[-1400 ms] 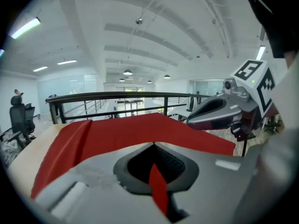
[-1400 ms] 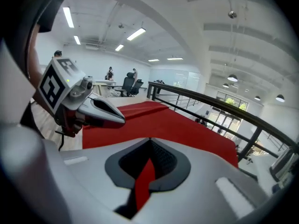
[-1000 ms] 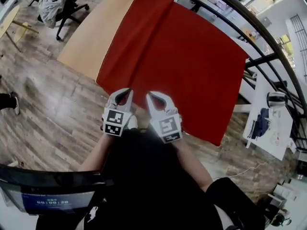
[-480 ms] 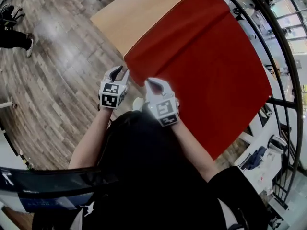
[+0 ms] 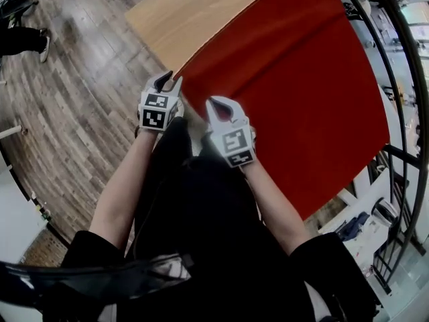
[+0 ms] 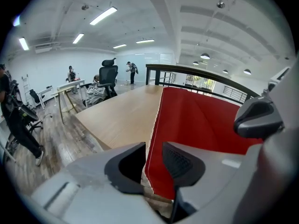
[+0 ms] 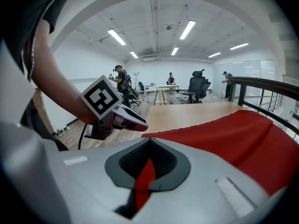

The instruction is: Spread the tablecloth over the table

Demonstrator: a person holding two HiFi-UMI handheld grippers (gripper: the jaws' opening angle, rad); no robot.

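Observation:
A red tablecloth (image 5: 301, 92) covers the right part of a light wooden table (image 5: 194, 12), and its left strip is bare. At the cloth's near left corner my left gripper (image 5: 167, 80) is open. Its jaws have just been opening. In the left gripper view the cloth's edge (image 6: 154, 139) hangs between the pads (image 6: 180, 160) with gaps on both sides. My right gripper (image 5: 213, 104) is beside it on the near edge. In the right gripper view the right gripper (image 7: 147, 164) is shut on a pinch of the red cloth (image 7: 233, 134).
A black curved railing (image 5: 402, 66) runs past the table's far right side. Wood floor (image 5: 67, 99) lies to the left. An office chair (image 6: 107, 78), desks and standing people are far back. A white desk (image 5: 375, 227) with items sits lower right.
Both grippers have moved forward and down to the cloth's near left corner. The left jaws, shut a second ago, now stand apart around the cloth's edge. The right stays shut.

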